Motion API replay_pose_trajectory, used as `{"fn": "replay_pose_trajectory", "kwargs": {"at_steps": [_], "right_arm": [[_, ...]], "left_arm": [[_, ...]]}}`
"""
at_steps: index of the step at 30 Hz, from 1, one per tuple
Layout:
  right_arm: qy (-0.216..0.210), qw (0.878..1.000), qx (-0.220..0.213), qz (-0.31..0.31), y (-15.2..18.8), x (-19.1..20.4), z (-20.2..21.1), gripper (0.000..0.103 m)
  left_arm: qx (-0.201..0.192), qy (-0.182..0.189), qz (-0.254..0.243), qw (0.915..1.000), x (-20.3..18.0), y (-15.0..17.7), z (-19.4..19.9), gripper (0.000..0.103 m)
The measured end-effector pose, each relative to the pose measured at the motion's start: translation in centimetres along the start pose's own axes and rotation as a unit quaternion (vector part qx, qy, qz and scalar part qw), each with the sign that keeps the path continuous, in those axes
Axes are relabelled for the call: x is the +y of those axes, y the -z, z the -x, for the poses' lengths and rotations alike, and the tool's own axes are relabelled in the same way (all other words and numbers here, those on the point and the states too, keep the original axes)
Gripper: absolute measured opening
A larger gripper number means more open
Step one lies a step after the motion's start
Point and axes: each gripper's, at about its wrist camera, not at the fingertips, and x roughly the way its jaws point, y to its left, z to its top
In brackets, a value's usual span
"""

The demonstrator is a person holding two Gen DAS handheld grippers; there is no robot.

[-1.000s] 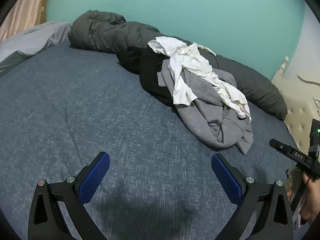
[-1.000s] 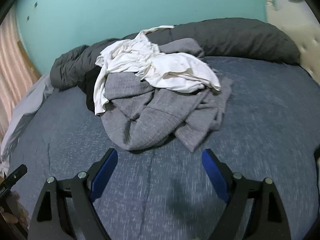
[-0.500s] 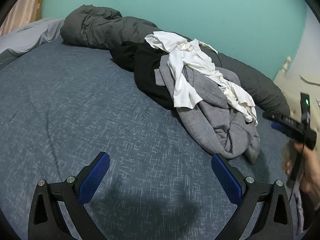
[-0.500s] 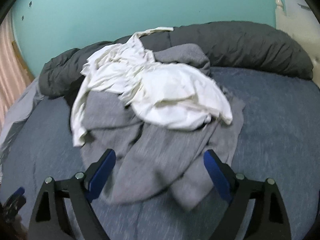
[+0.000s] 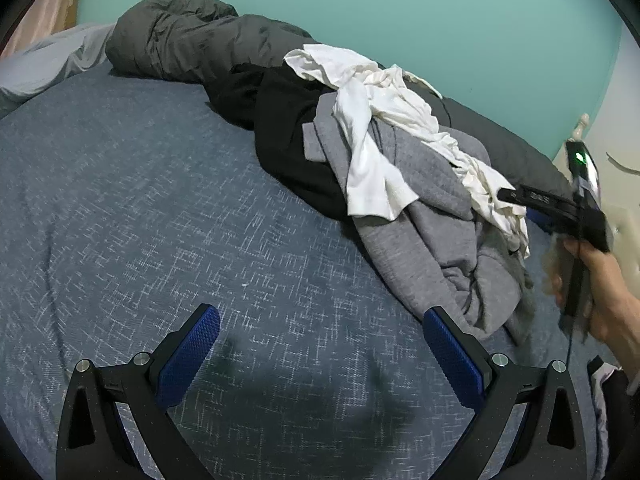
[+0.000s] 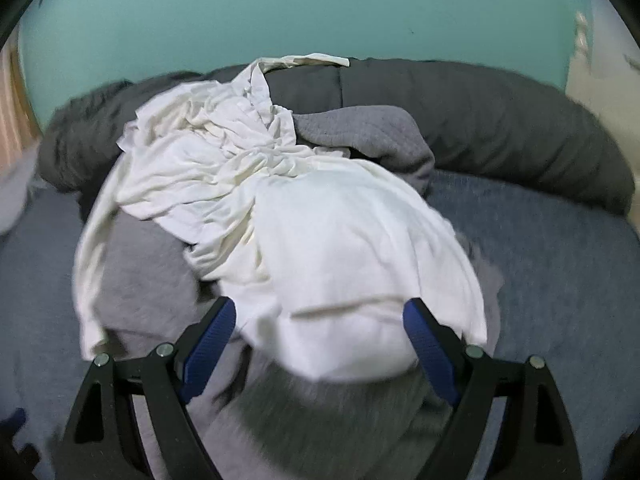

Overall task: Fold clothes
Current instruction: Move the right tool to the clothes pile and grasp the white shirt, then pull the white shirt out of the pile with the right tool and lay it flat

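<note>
While the left claw (image 5: 320, 344) stands wide open over bare blue-grey woven bedding (image 5: 140, 208) with nothing between its blue-padded fingers, the heap of clothes lies against a rolled dark grey quilt (image 5: 180, 44) at the teal wall. The right claw (image 6: 320, 336), its jaws closing, straddles the crumpled white cotton shirt (image 6: 320, 248) that tops a grey knit sweater (image 5: 424, 216) and a black garment (image 5: 288, 136); the pads are not pressing it.

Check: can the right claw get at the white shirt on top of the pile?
Probably yes. The right claw is open right over the white shirt, which lies on top of the grey garment with nothing covering it.
</note>
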Motion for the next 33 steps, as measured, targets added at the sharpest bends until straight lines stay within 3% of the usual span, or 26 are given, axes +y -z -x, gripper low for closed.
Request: {"fn": "replay_pose_trajectory", "kwargs": {"at_steps": [3,4,6,8,10,15,22,27,33], "right_arm": [[0.010,1.000,-0.001,0.021,-0.5,1.1,-1.6,0.083],[0.011,0.999,-0.006,0.034,-0.6,1.6,-2.0,0.068],[0.018,0.999,-0.002,0.047,-0.6,2.0,-2.9,0.058],[0.019,0.999,0.005,0.042,-0.5,1.5,-3.4,0.028],[0.016,0.999,-0.009,0.034,-0.4,0.8,-2.5,0.011],[-0.015,0.997,-0.043,0.055,0.6,1.0,1.4,0.008],[-0.076,0.992,-0.071,0.073,3.7,2.1,9.0,0.006],[-0.100,0.988,-0.103,0.052,5.5,1.2,15.2,0.005],[-0.105,0.987,-0.109,0.057,8.0,0.2,21.0,0.005]], "left_arm": [[-0.009,0.006,-0.002,0.9999,0.4,0.5,0.1,0.103],[-0.012,0.006,-0.004,0.9999,0.5,0.7,0.3,0.103],[-0.014,0.008,-0.008,0.9998,0.7,1.0,0.6,0.103],[-0.015,0.013,-0.010,0.9997,0.8,1.1,0.9,0.103],[-0.018,0.011,-0.016,0.9996,0.7,1.2,1.3,0.103],[-0.012,0.013,-0.005,0.9998,0.8,1.5,2.5,0.103],[-0.012,0.007,-0.018,0.9997,0.4,3.0,7.6,0.103],[-0.013,0.003,-0.009,0.9999,0.8,4.3,11.4,0.103],[-0.015,0.002,0.006,0.9999,1.5,5.6,15.4,0.103]]}}
